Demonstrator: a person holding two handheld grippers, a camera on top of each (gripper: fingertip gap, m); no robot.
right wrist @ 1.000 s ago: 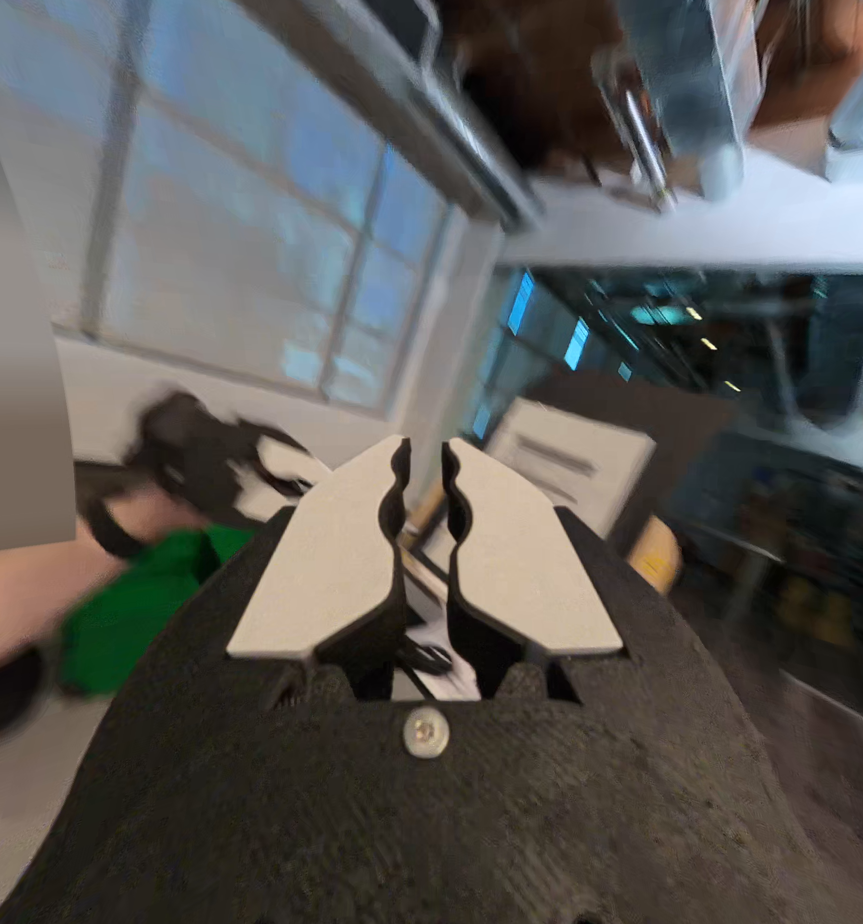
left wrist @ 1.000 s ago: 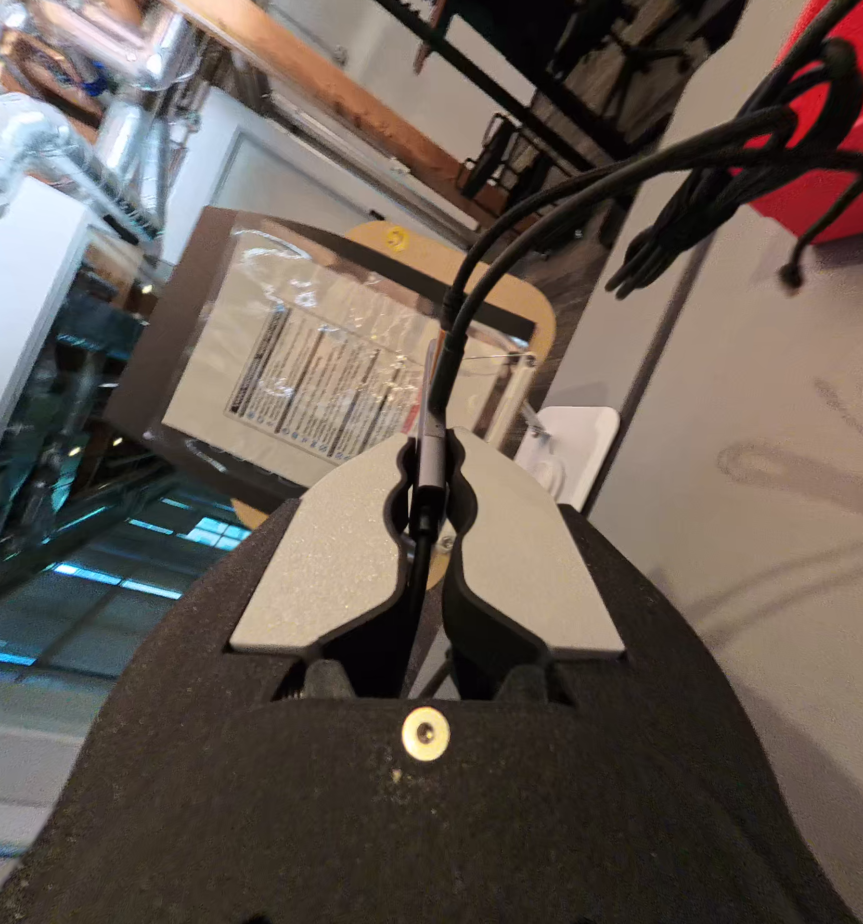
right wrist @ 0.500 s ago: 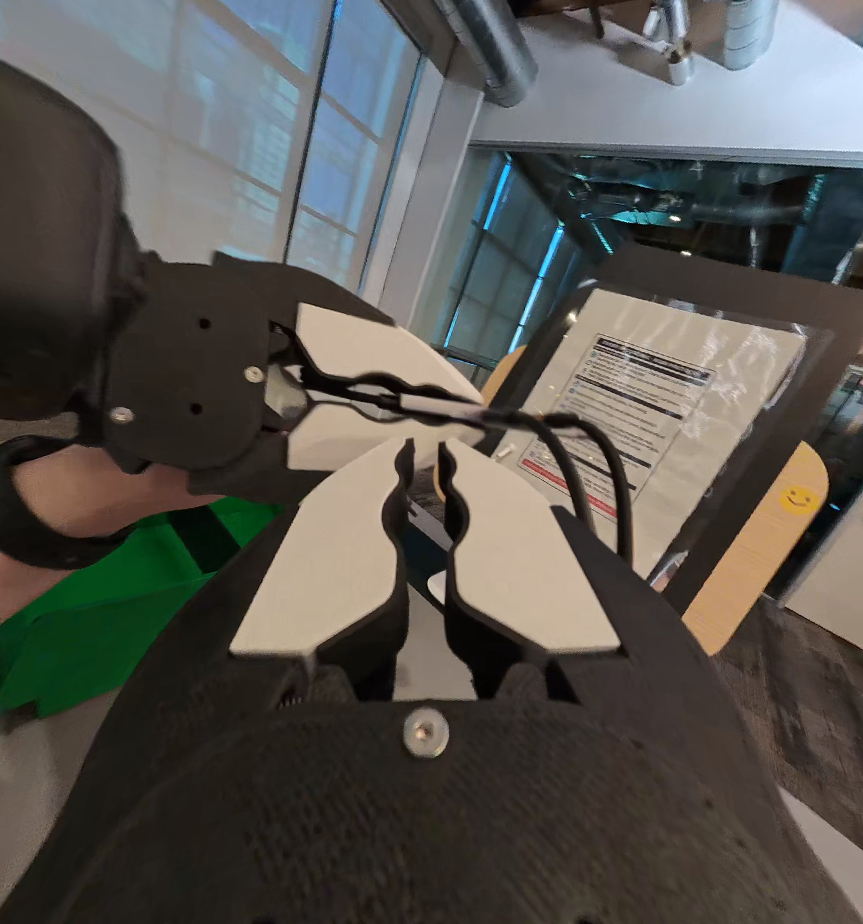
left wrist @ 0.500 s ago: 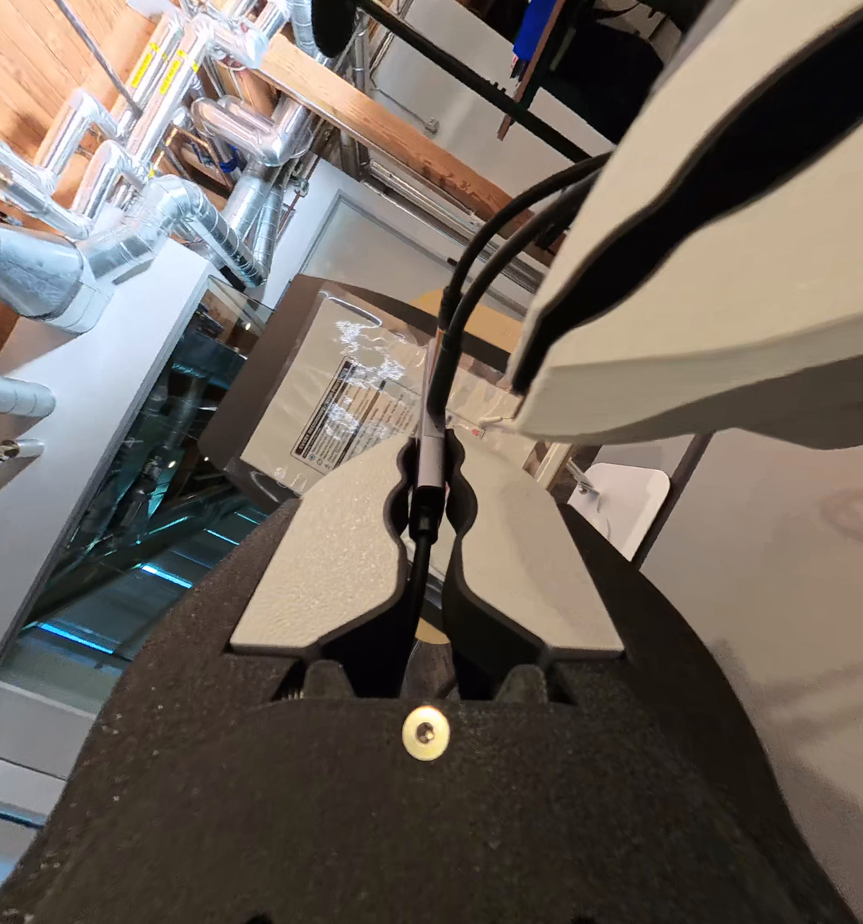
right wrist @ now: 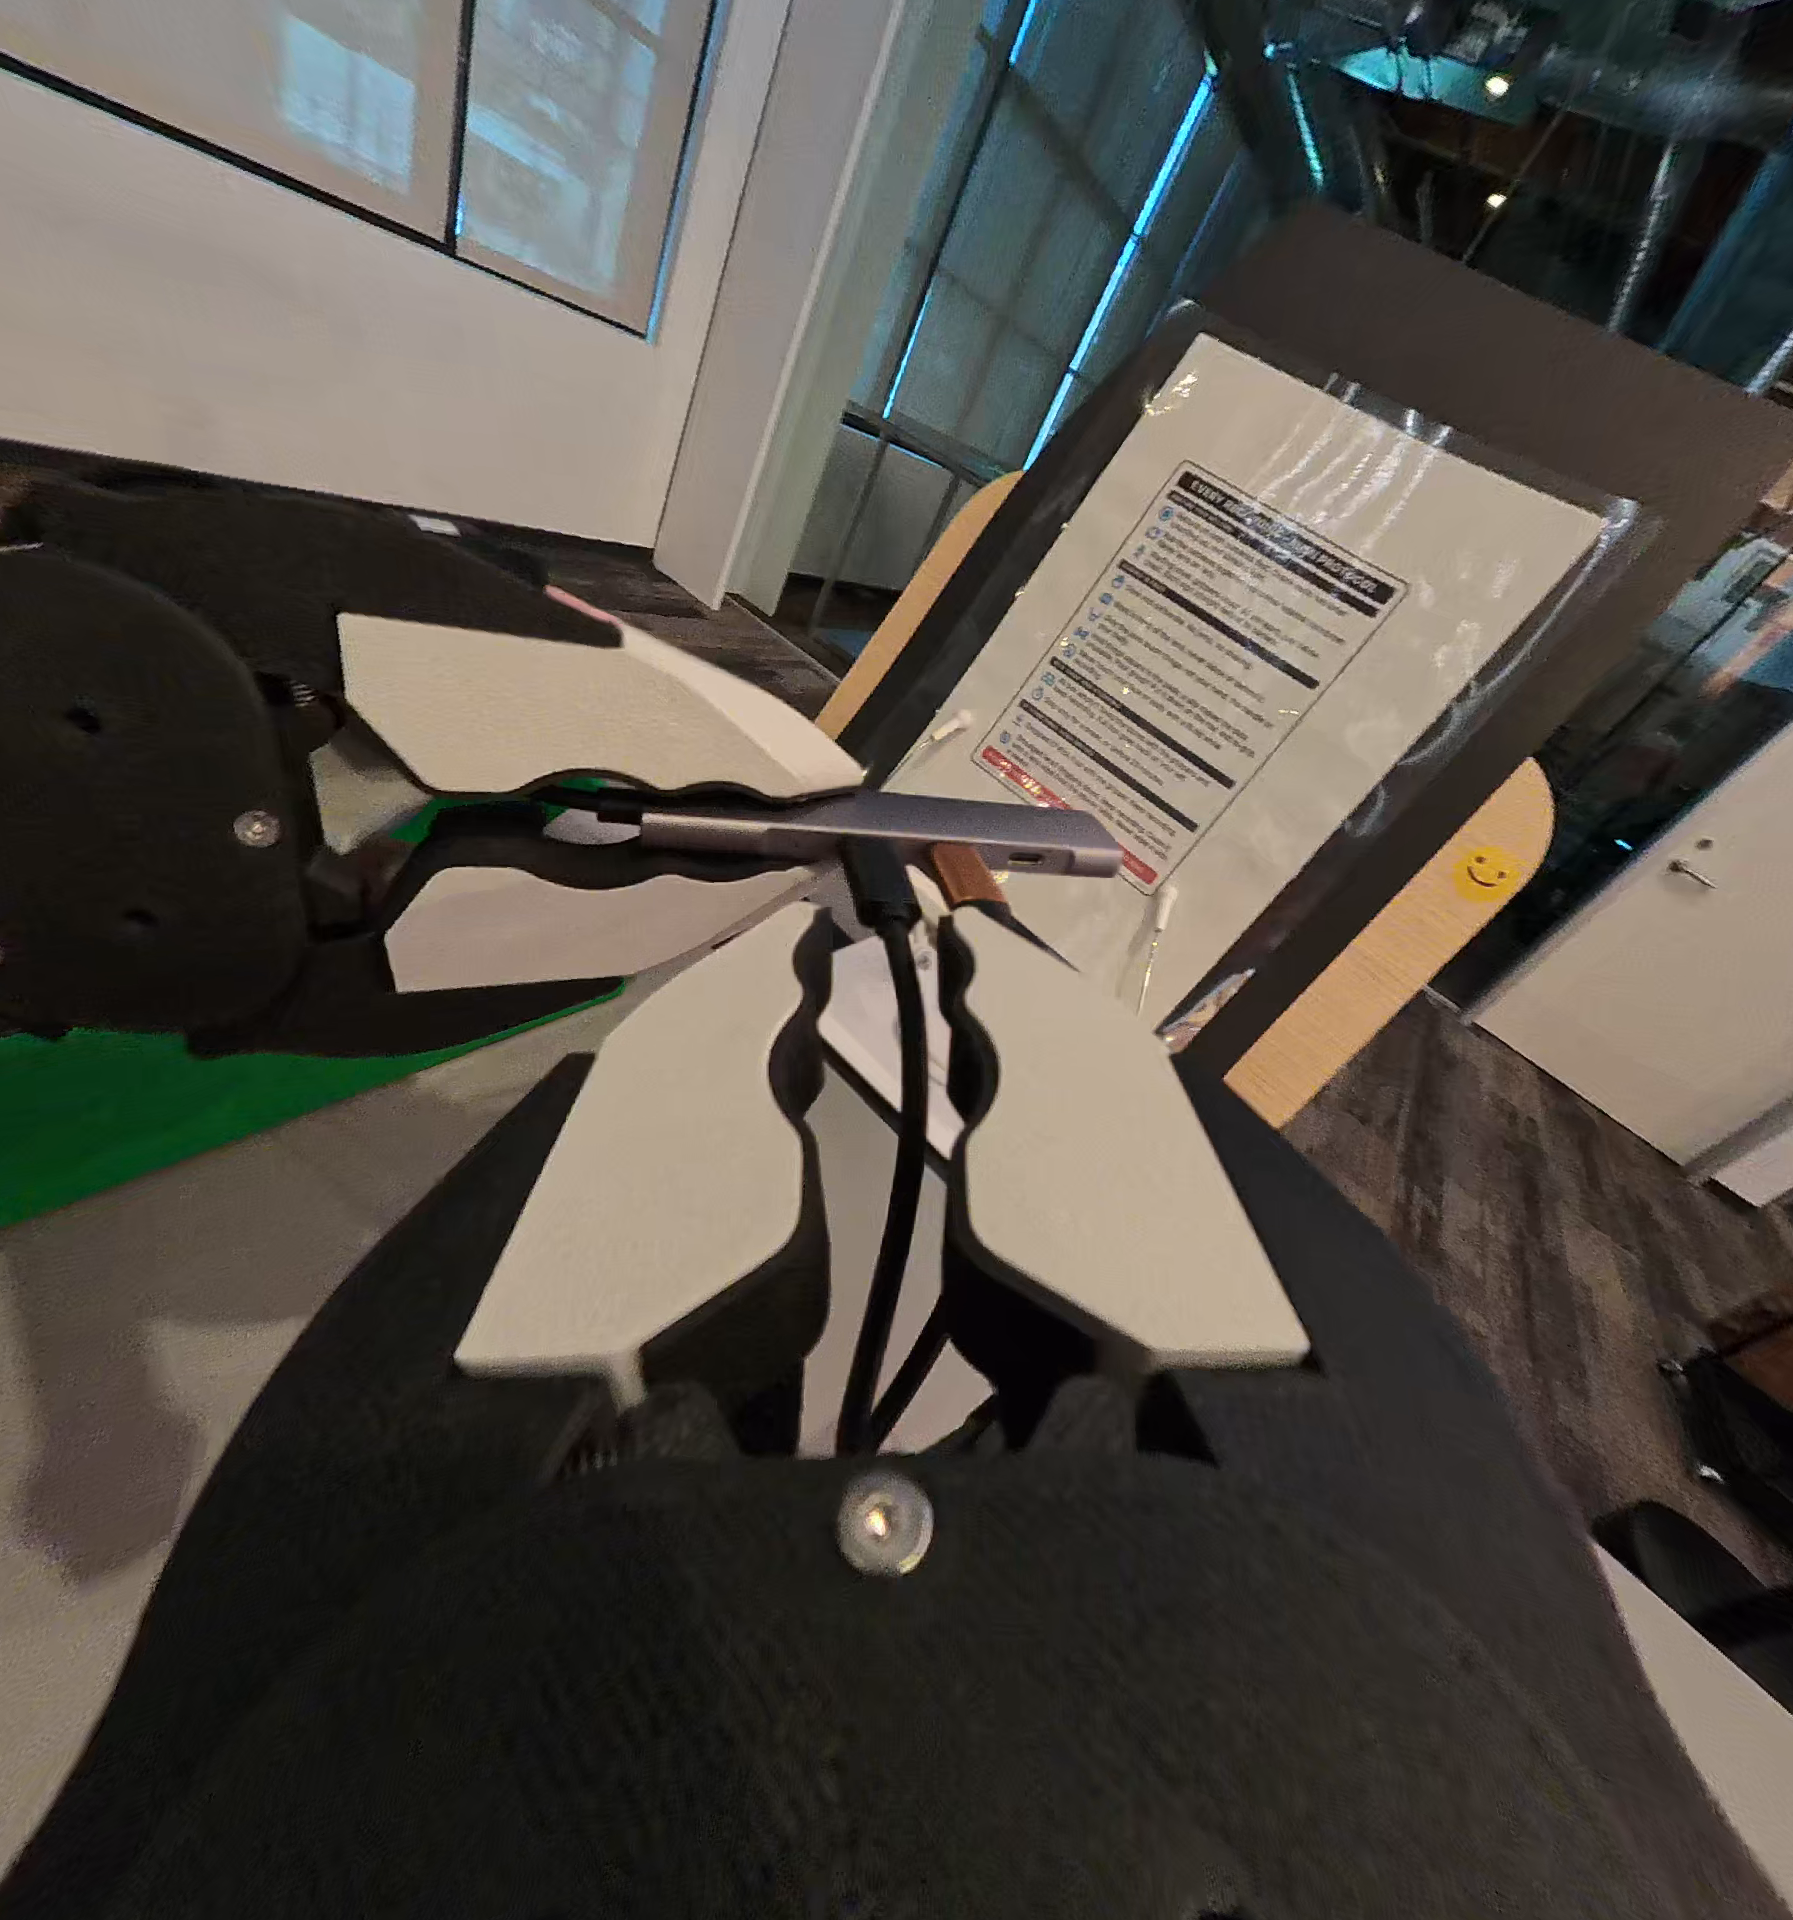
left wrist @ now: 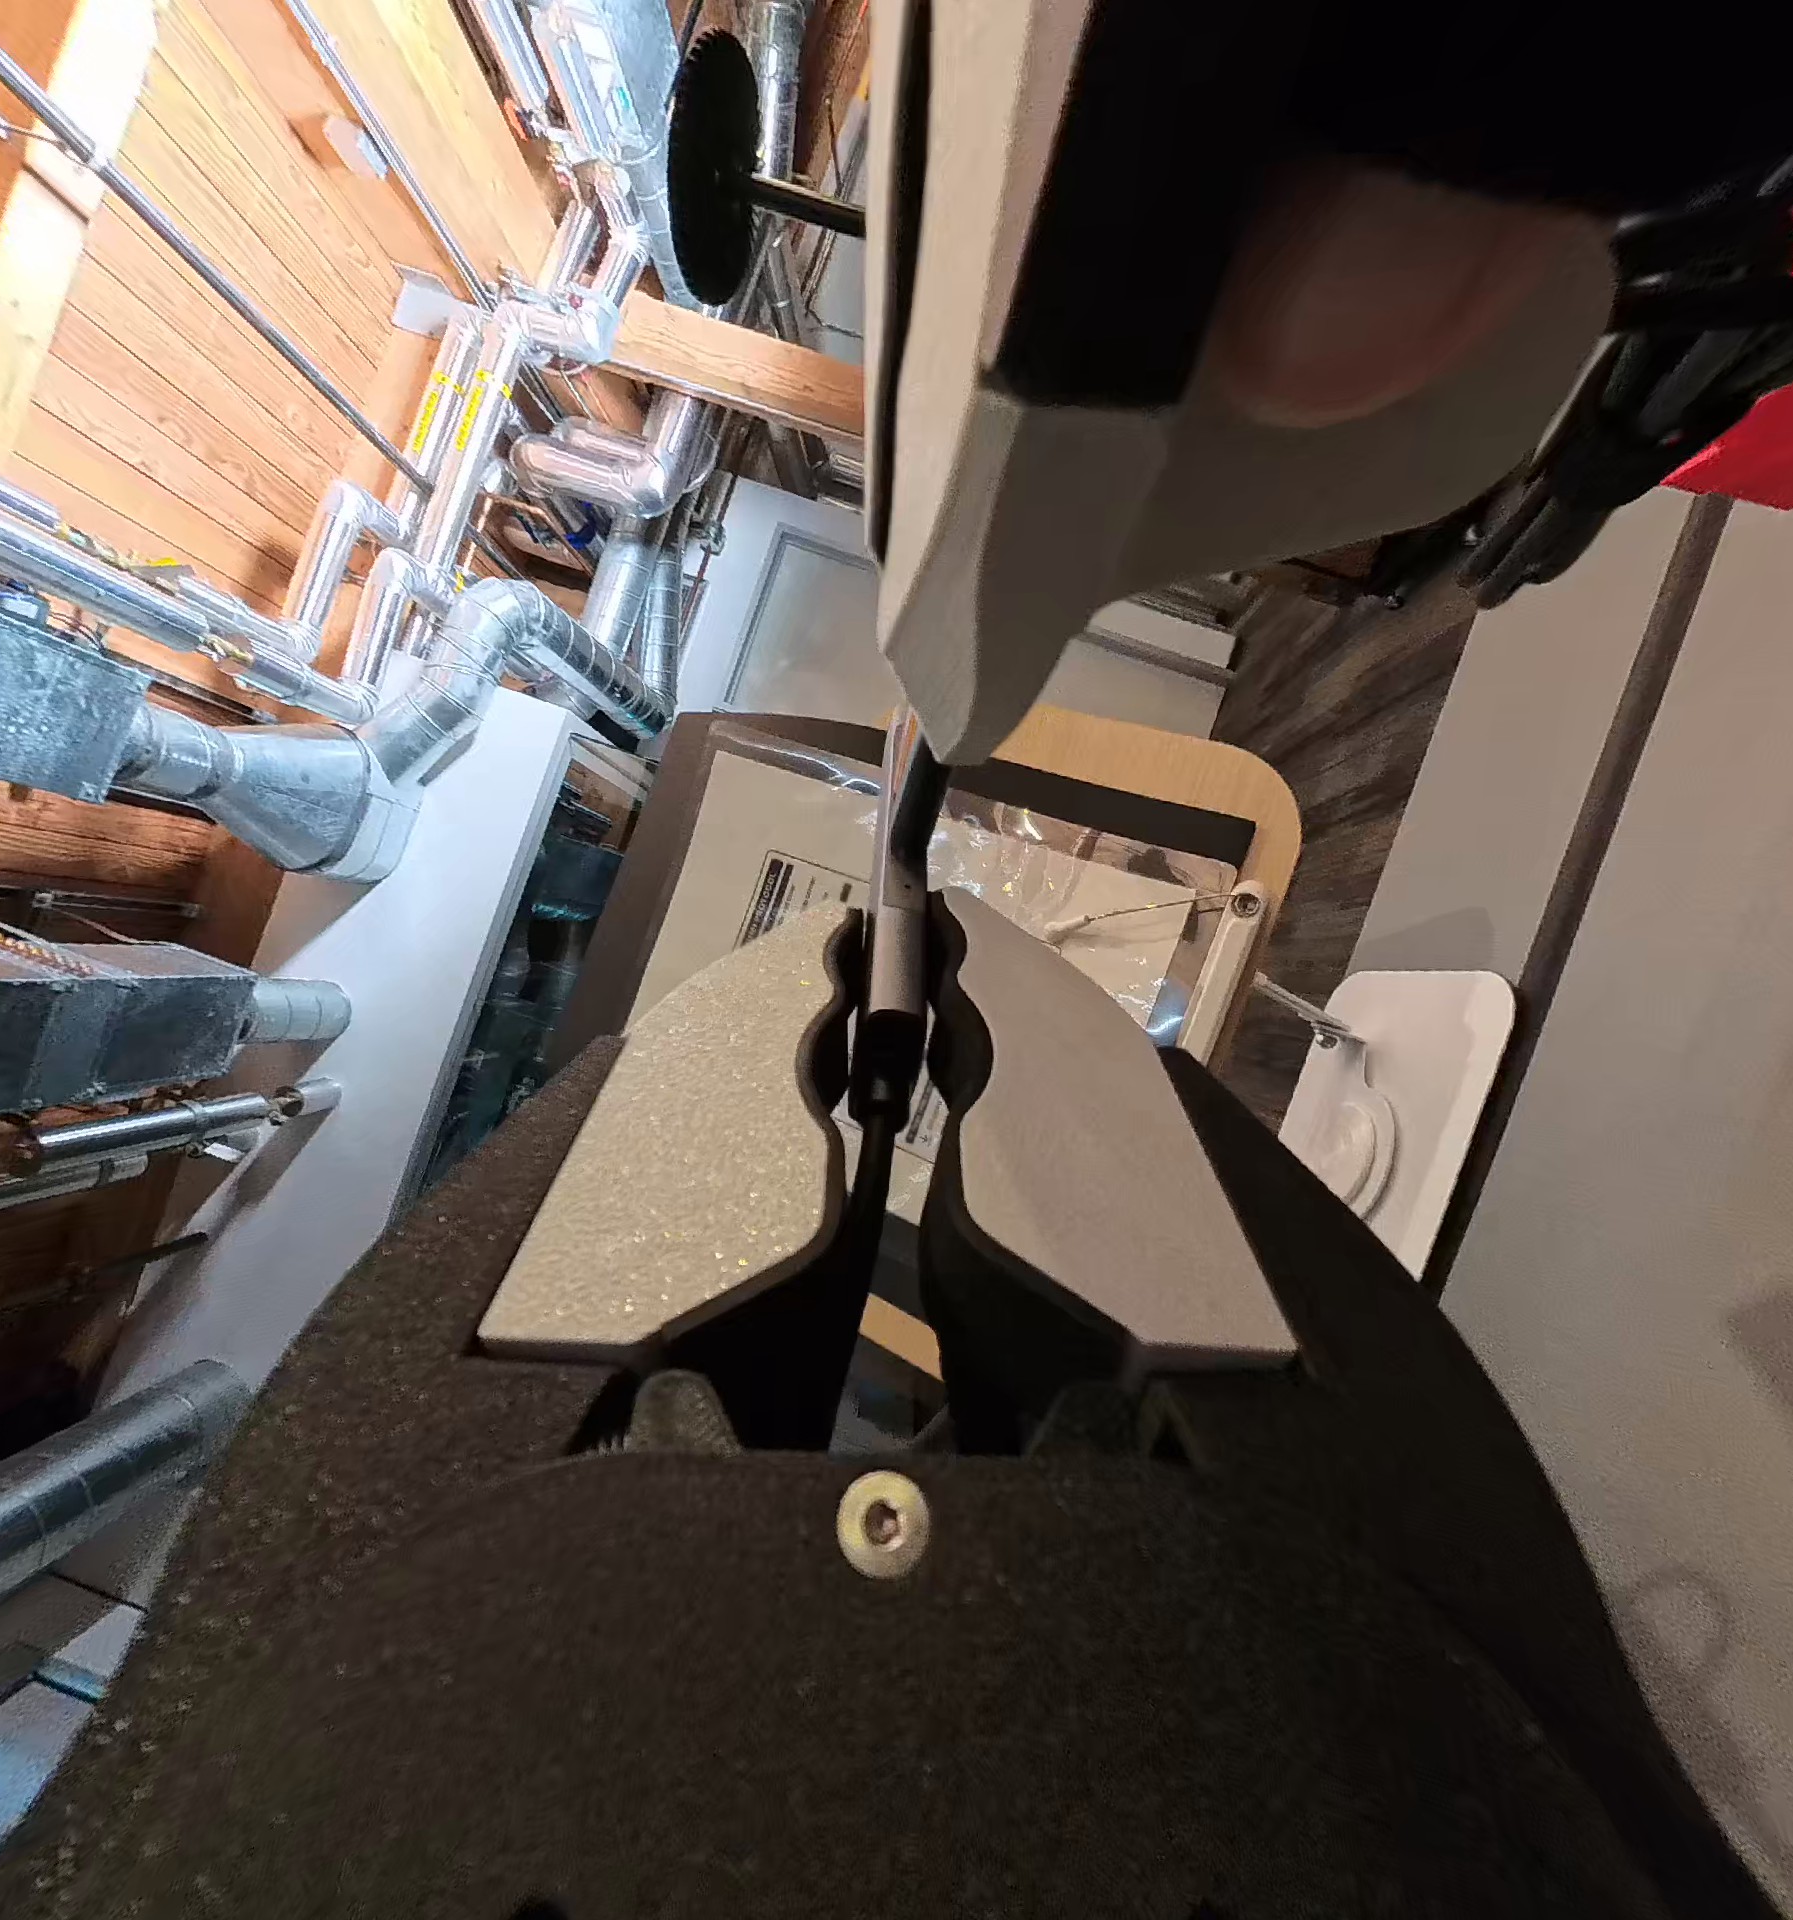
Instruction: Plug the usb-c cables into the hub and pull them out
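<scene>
Two grippers are brought together here. The hub [right wrist: 876,826], a slim grey bar, is pinched at its tail end by the left gripper [right wrist: 819,831] and held level in the air, seemingly so that its side ports are presented to the other tool. A black usb-c cable [right wrist: 897,1091] is plugged into it from below and hangs between the spread fingers of the right gripper [right wrist: 879,920], which is placed around the plug, probably so it can be gripped and pulled out.

Left tongs [left wrist: 897,935] clamped on grey hub [left wrist: 897,961], right tongs [left wrist: 959,582] close above, black cable [left wrist: 918,810] btwn.
</scene>
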